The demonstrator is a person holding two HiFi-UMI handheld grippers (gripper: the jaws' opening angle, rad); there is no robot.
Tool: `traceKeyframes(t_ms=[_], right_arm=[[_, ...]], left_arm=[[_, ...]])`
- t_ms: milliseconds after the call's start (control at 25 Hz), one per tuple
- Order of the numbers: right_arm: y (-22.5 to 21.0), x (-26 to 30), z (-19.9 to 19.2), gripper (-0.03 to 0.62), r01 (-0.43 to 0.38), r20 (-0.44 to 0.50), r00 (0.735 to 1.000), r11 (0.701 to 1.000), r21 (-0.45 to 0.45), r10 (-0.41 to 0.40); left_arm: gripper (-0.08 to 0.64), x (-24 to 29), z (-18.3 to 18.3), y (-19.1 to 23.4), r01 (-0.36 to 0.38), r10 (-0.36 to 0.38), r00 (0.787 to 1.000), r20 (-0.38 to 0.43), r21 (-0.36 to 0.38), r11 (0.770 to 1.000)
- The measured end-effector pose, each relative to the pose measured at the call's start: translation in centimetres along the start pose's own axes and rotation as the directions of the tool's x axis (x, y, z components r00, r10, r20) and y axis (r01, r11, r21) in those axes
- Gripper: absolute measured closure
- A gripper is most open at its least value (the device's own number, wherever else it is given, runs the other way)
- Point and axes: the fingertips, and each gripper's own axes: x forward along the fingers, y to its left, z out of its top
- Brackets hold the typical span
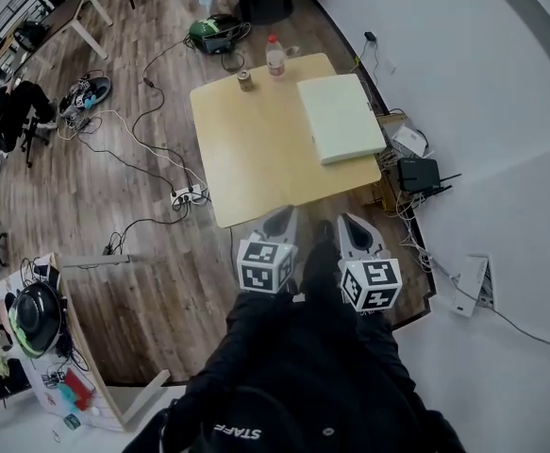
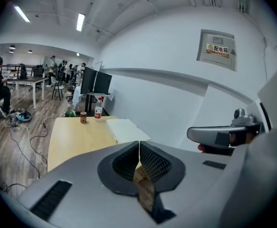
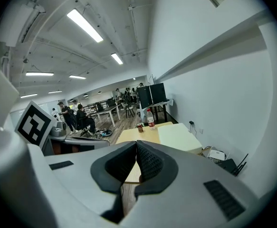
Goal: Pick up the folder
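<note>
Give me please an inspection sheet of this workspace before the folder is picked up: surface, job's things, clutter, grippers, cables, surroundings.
Surface: light wooden table, mostly bare.
Job's things: pale folder lying flat on the table's right side, near the wall, untouched.
Clutter: drink can and plastic bottle, both upright at the far edge, apart from the folder.
Grippers: left gripper and right gripper both shut, empty, short of the table's near edge.
Cables: power strip with loose cables on the floor left of the table; router and wires by the wall.
Surroundings: wooden floor, white wall, people at distant desks.
</note>
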Motion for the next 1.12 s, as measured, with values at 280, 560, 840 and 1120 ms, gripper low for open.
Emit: traceKeyframes(t_ms=[280, 560, 840, 1120], right_arm=[[-5.4, 5.5, 4.8, 0.569, -0.047, 0.018, 0.999, 0.999, -0.003, 0.047], [-11.9, 10.0, 7.6, 0.569, -0.075, -0.009, 0.997, 0.997, 0.025, 0.075], [-18.2, 13.4, 8.8, 0.569, -0.082, -0.026, 0.996, 0.994, 0.066, 0.083], [-22.4, 16.3, 8.7, 0.568, -0.091, -0.051, 0.994, 0.989, 0.116, 0.097]], left_arm=[[0.525, 7.1, 5.2, 1.1, -0.036, 0.036, 0.999, 0.005, -0.002, 0.999], [0.525, 15.3, 9.2, 0.0, -0.031, 0.031, 0.999, -0.017, 0.005, 1.0], [0.525, 21.9, 11.0, -1.0, -0.046, 0.047, 0.998, -0.051, 0.017, 0.999], [0.525, 25.4, 10.5, -0.9, -0.067, 0.069, 0.992, -0.107, 0.02, 0.998]])
